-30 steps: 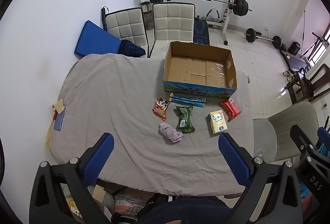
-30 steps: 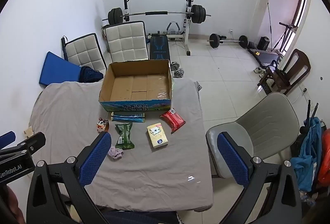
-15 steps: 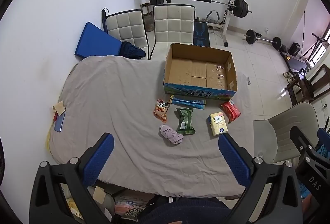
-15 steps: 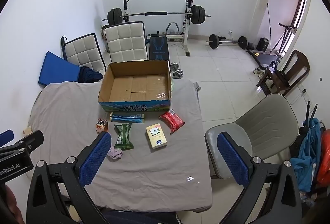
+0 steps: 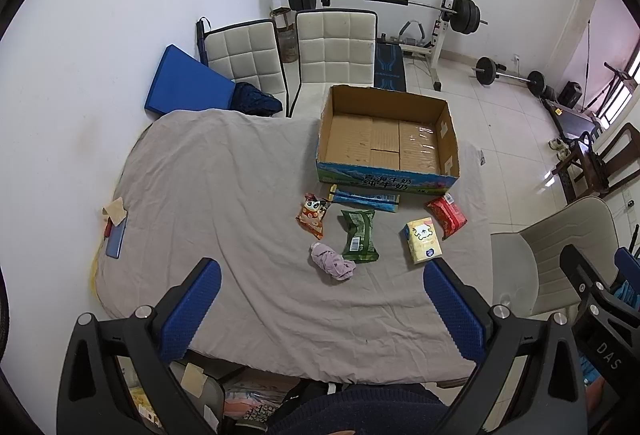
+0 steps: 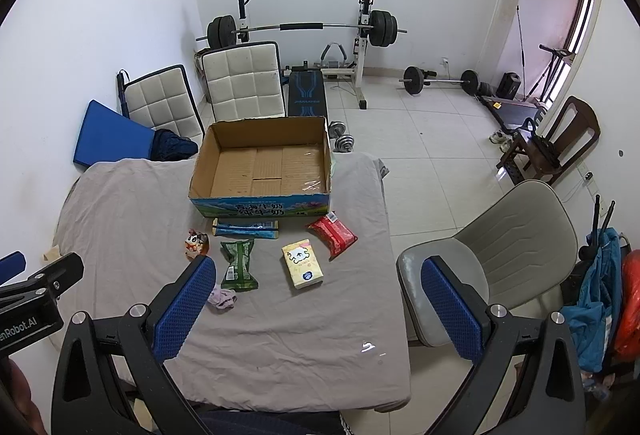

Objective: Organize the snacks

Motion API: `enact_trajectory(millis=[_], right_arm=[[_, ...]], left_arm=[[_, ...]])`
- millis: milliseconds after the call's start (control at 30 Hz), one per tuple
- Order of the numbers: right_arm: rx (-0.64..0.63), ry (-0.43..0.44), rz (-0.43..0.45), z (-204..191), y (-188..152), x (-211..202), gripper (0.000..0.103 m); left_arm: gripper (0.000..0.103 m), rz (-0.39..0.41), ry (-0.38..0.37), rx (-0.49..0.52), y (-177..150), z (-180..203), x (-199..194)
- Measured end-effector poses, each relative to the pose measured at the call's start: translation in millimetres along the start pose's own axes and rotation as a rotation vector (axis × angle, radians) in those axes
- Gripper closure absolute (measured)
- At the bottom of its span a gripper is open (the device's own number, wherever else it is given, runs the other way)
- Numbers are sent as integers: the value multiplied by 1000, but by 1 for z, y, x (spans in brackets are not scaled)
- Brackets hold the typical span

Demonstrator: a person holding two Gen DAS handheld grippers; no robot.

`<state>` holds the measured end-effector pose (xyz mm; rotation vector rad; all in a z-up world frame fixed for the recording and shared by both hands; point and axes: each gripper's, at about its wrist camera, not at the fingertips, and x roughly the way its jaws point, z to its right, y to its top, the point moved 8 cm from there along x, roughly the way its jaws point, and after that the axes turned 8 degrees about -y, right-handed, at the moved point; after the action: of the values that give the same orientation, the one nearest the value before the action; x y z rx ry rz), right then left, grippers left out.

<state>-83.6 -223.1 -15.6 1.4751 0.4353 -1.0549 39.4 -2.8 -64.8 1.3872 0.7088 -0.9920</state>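
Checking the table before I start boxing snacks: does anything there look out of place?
Yes: a crumpled purple cloth lies among the snack packs, just left of the green pack. It looks like fabric, not a snack. The box is empty and upright, and nothing looks spilled.

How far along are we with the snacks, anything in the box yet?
Nothing looks done: the cardboard box is empty. In hand: nothing; the left gripper and right gripper are both open above the table's near edge. Left to do: the orange packet, green packet, yellow pack, red packet and blue pack all lie on the cloth in front of the box.
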Motion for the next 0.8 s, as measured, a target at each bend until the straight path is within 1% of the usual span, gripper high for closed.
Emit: enact_trajectory(millis=[800], right_arm=[[10,-10,13,0,-1,-10,0]], left_arm=[[0,5,-3,13,1,3,-4]])
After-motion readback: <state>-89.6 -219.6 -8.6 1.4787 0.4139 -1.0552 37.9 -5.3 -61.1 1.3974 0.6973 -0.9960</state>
